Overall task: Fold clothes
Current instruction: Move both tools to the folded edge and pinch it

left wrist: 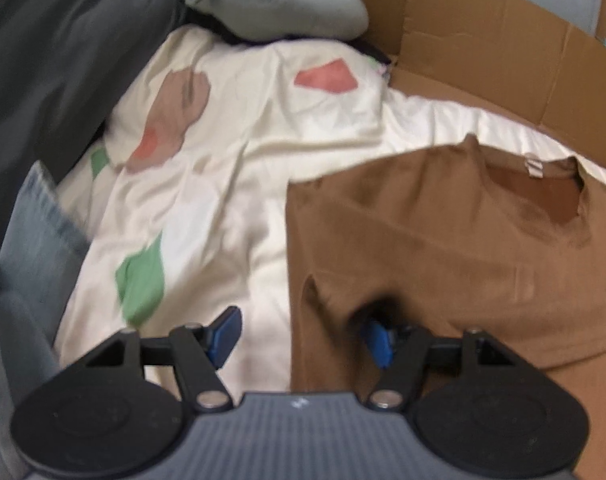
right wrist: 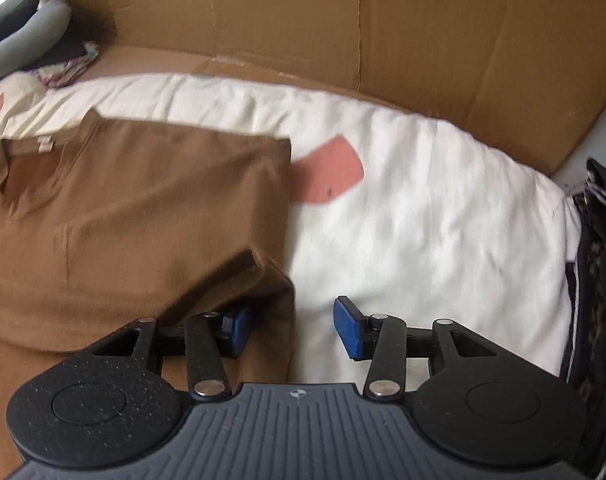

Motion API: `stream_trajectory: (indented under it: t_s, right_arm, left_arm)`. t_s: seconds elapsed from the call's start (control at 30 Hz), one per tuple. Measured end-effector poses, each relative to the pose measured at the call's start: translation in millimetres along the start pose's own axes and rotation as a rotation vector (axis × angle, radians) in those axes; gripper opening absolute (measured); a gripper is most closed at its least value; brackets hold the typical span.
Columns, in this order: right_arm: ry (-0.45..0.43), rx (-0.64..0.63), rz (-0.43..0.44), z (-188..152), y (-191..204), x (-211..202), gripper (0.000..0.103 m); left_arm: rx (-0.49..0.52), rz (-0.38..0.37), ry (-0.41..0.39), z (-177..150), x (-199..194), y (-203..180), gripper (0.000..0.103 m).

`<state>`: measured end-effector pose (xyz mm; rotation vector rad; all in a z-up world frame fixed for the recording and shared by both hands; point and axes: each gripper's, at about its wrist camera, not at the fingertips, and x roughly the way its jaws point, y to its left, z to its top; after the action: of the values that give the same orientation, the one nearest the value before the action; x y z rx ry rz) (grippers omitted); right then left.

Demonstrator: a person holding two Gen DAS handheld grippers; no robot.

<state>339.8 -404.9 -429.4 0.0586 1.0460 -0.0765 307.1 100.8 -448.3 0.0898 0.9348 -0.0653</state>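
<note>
1. Shirt [left wrist: 443,240], brown, lies partly folded on the patterned white duvet [left wrist: 231,184]; soft, light knit, likely to sag, so take it at the side edges
2. Left gripper [left wrist: 303,330] is open, astride the shirt's left edge, pads not pressing
3. Right gripper [right wrist: 289,330] is open astride the right edge
4. Cardboard wall [right wrist: 423,28] backs the bed; grey pillow [left wrist: 271,0] beyond
</note>
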Motion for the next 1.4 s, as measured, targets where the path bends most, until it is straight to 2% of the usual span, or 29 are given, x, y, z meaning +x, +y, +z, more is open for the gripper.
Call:
stream_trajectory:
  t_s: [0.27, 0.4, 0.57, 0.73, 0.77, 0.8, 0.87, 1.0, 1.07, 1.17, 1.23, 1.3, 1.37, 1.4]
  right_arm:
    - [-0.038, 0.005, -0.019, 14.0, -0.1, -5.0, 0.050]
    - [-0.090, -0.001, -0.033, 20.7, -9.0, -24.2, 0.050]
    - [-0.139, 0.056, 0.015, 14.8, -21.3, -39.9, 0.049]
    - [-0.129, 0.037, 0.043, 4.2, -18.3, -46.3, 0.049]
    - [-0.117, 0.017, 0.052, 2.9, -15.8, -44.4, 0.047]
    - [-0.105, -0.005, 0.060, 1.8, -13.1, -42.2, 0.041]
    - [-0.094, -0.043, 0.072, 2.5, -7.3, -36.4, 0.039]
    - [-0.077, -0.038, 0.110, 6.9, -1.0, -23.9, 0.039]
    - [-0.069, -0.037, 0.118, 8.4, 3.2, -17.8, 0.039]
    - [-0.053, -0.053, 0.127, 9.4, 9.0, -10.6, 0.034]
    - [-0.046, -0.062, 0.128, 9.9, 11.2, -7.3, 0.027]
    - [-0.049, -0.066, 0.109, 10.1, 12.7, -6.8, 0.014]
    - [-0.055, -0.068, 0.102, 10.0, 13.4, -7.4, 0.003]
    - [-0.058, -0.068, 0.110, 9.8, 13.2, -8.2, 0.003]
  left_arm:
    - [-0.055, -0.012, -0.046, 14.6, 1.9, 9.6, 0.066]
    - [-0.061, -0.034, -0.064, 13.3, -4.3, 9.7, 0.061]
    - [-0.057, -0.086, -0.075, 5.6, -8.6, 6.0, 0.053]
    - [-0.046, -0.089, -0.090, 2.1, -6.1, 2.9, 0.050]
    - [-0.051, -0.091, -0.089, 2.3, -4.5, 3.7, 0.050]
    - [-0.048, -0.098, -0.089, 2.4, -3.3, 3.9, 0.050]
    - [-0.039, -0.115, -0.089, 2.4, -1.2, 4.2, 0.050]
    - [-0.040, -0.117, -0.095, 3.6, -0.6, 5.3, 0.040]
    - [-0.040, -0.116, -0.104, 4.1, -1.1, 5.2, 0.040]
    - [-0.030, -0.114, -0.111, 5.9, -0.5, 3.7, 0.038]
    - [-0.021, -0.116, -0.113, 7.5, 0.6, 1.4, 0.036]
    - [-0.018, -0.112, -0.117, 9.1, 2.7, -0.7, 0.034]
    - [-0.029, -0.117, -0.107, 9.7, 5.8, -1.9, 0.022]
    - [-0.032, -0.108, -0.105, 9.4, 6.0, -2.5, 0.012]
